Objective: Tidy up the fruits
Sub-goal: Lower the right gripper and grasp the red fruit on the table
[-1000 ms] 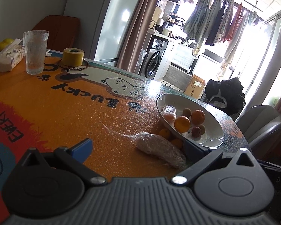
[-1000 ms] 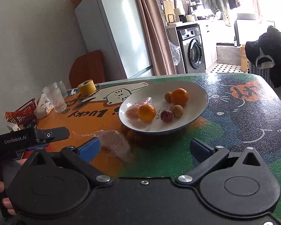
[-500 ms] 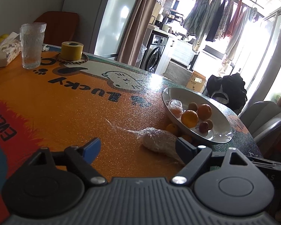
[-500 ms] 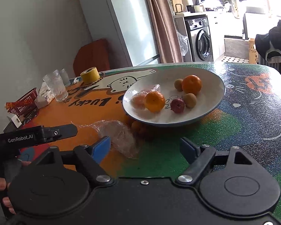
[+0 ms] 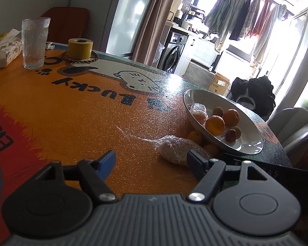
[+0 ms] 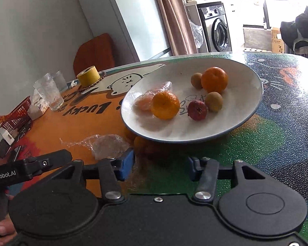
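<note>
A white plate (image 6: 254, 94) on the printed table holds two oranges (image 6: 165, 107), a wrapped orange (image 6: 145, 102), a red fruit (image 6: 197, 107) and two small brown fruits (image 6: 213, 101). A fruit in clear plastic wrap (image 5: 174, 149) (image 6: 106, 145) lies on the table in front of the plate. Small oranges (image 5: 195, 137) sit tucked under the plate's near rim. My left gripper (image 5: 152, 162) is low over the table, its jaws closing, with the wrapped fruit just ahead of its right finger. My right gripper (image 6: 160, 165) is also closing, the wrap's edge beside its left finger and nothing between the pads.
At the far left stand a drinking glass (image 5: 35, 43), a yellow tape roll (image 5: 80, 48) ringed by beads, and a tissue pack (image 5: 4, 51). A red basket (image 6: 16, 114) and cables lie by the left edge. A grey chair (image 5: 293, 129) stands beyond the table's right edge.
Both grippers' jaws have narrowed from wide open. Both tools have come lower and closer to the wrapped fruit and the plate, which now look larger.
</note>
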Available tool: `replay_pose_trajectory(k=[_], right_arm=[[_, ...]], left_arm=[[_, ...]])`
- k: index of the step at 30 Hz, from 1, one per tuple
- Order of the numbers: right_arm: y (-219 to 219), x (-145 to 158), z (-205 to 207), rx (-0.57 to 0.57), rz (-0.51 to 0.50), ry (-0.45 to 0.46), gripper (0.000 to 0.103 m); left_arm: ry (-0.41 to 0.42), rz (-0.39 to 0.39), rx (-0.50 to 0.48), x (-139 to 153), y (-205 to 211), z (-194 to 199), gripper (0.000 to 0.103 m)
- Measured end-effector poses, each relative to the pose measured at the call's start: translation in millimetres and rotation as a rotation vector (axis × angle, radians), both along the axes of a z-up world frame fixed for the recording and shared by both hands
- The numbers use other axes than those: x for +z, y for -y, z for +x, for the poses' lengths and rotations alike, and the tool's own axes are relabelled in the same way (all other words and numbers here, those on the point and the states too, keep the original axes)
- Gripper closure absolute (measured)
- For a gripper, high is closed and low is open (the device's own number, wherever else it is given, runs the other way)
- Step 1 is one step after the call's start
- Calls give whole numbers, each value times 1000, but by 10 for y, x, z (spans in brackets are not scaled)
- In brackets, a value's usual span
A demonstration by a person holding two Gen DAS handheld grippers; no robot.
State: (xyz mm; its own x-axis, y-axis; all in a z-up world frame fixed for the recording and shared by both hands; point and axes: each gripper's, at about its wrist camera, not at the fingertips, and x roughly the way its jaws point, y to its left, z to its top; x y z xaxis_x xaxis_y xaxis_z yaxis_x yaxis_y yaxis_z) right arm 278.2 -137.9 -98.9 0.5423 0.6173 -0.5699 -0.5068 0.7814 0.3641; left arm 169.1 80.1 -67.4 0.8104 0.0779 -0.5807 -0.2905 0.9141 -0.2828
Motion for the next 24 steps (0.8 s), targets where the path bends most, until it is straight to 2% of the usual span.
replay_pose_trajectory(k=[3,7,24], right_arm=[[-2,2,33,1,6,-1,55],[4,-25,84,7,32,-20,78],[-87,-20,-119,174,100,-70,80]], left_arm=[[-5,-2,-5,-4,39,56,28],[-8,-3,-7,-3,96,120,28],[-14,8,11,8,100,150,28]])
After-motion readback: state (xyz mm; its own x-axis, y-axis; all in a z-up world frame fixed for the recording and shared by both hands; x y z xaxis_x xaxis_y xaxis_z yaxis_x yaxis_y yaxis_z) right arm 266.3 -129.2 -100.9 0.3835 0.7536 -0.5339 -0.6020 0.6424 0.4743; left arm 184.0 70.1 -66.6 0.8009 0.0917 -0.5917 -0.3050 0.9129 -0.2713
